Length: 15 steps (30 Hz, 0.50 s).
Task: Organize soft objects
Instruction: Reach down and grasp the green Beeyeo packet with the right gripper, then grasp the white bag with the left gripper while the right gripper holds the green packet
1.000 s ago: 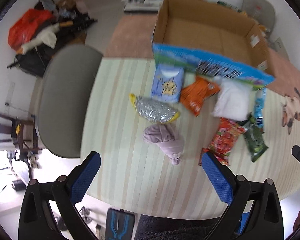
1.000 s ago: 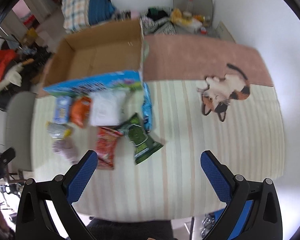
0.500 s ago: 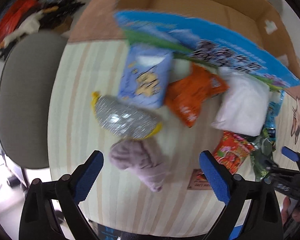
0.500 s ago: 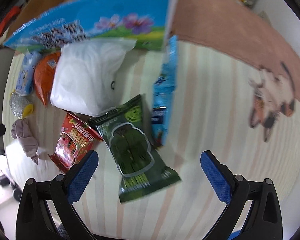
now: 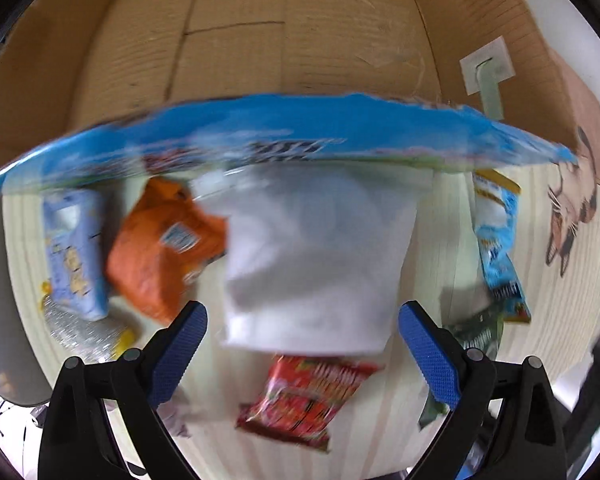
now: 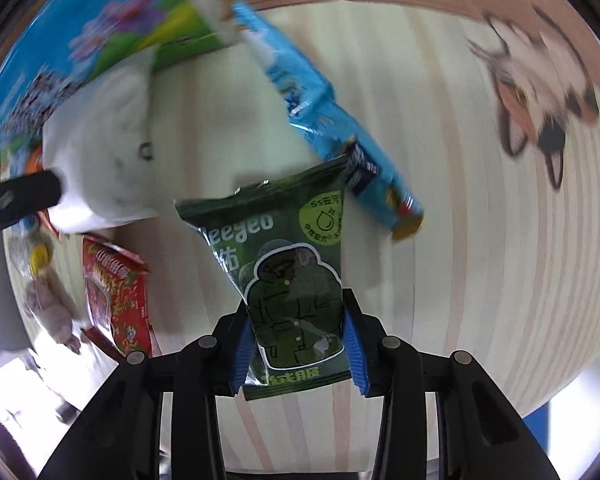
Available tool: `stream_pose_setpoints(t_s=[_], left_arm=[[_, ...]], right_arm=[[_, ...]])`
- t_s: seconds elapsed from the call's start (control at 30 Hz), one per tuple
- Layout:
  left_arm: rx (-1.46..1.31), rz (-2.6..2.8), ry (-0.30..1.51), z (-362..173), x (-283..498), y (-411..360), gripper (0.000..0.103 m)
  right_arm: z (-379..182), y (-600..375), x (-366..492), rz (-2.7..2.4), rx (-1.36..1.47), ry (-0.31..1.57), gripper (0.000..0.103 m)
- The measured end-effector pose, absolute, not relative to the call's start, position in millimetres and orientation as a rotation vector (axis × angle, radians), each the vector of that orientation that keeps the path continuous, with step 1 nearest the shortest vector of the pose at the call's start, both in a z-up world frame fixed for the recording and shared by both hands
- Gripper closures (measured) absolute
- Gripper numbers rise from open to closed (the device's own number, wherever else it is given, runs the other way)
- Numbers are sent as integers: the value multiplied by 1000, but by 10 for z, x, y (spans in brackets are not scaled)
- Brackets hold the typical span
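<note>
My left gripper is open, its fingers on either side of the near edge of a white soft pack that lies against the cardboard box. My right gripper is shut on the lower end of a dark green packet. The white pack also shows in the right wrist view, with the left gripper's finger beside it.
On the striped table lie an orange bag, a pale blue tissue pack, a silver pouch, a red snack bag, a long blue packet and a mauve cloth. A cat picture is on the mat.
Both grippers have moved forward and down toward the items. The right gripper has closed on the green packet. The left gripper has come around the white pack, still open.
</note>
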<state>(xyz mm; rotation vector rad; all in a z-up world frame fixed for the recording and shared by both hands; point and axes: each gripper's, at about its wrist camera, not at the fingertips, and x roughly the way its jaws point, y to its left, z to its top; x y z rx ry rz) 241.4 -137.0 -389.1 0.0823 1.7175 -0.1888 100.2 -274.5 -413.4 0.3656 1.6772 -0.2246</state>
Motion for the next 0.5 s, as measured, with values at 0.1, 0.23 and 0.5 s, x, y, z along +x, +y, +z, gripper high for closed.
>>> stream_pose_setpoints(t_s=[0.1,0.23,0.5], left_arm=[[114,-173,1722,-3966,2465,-1464,5],[180,-132,1706,-4001,2504,-1527,23],[198,-138,1648,-3833,2350,-1599,39]], right_arm=[[-4180,-2822,990,-229,428,1671,59],[-4250,-2827,994,-233,431,1688,59],[-4251,-2662,1055,-224,355,1741,63]])
